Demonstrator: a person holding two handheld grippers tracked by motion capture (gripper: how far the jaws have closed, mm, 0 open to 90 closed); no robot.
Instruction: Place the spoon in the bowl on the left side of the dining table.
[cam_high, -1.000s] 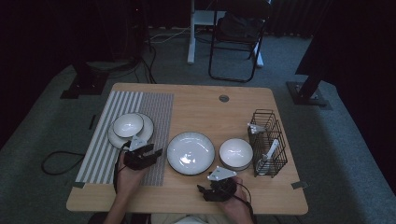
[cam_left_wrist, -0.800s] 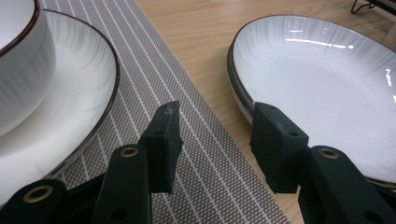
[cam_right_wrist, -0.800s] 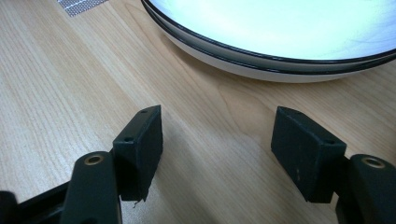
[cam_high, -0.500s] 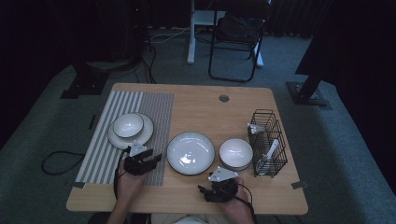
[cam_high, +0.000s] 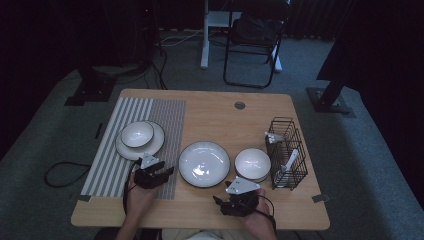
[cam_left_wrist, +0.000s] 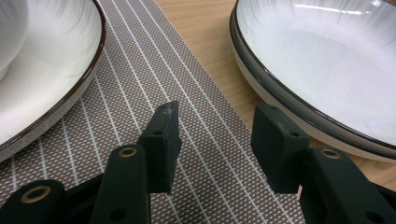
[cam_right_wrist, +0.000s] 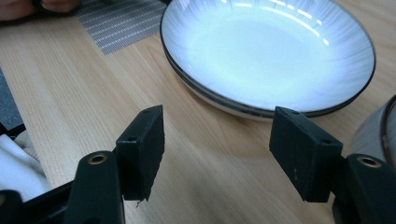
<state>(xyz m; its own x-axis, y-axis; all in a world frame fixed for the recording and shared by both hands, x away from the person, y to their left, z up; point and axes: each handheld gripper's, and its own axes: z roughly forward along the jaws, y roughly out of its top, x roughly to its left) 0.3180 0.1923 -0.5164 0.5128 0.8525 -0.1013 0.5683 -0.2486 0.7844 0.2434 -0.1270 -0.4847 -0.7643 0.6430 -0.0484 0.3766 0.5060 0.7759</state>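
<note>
A large white plate with a dark rim (cam_high: 204, 163) lies mid-table. My left gripper (cam_high: 166, 171) hovers over the striped placemat (cam_high: 165, 115) just left of it, open, with nothing between its jaws. In the left gripper view the left gripper (cam_left_wrist: 215, 135) points between that large plate (cam_left_wrist: 327, 70) on the right and another plate (cam_left_wrist: 46, 70) on the left. My right gripper (cam_high: 221, 201) sits near the table's front edge, open and empty. In the right gripper view the right gripper (cam_right_wrist: 217, 144) faces the large plate (cam_right_wrist: 266, 51) across bare wood.
A small bowl (cam_high: 137, 133) rests on a plate on the placemat at left. Another bowl (cam_high: 252, 164) stands right of the large plate, beside a black wire rack (cam_high: 287, 150) holding white utensils. A chair (cam_high: 252, 40) stands beyond the table (cam_high: 225, 115).
My left gripper has slid a little toward the front edge, away from the bowl and plate. The right gripper has lifted slightly and otherwise stays in place.
</note>
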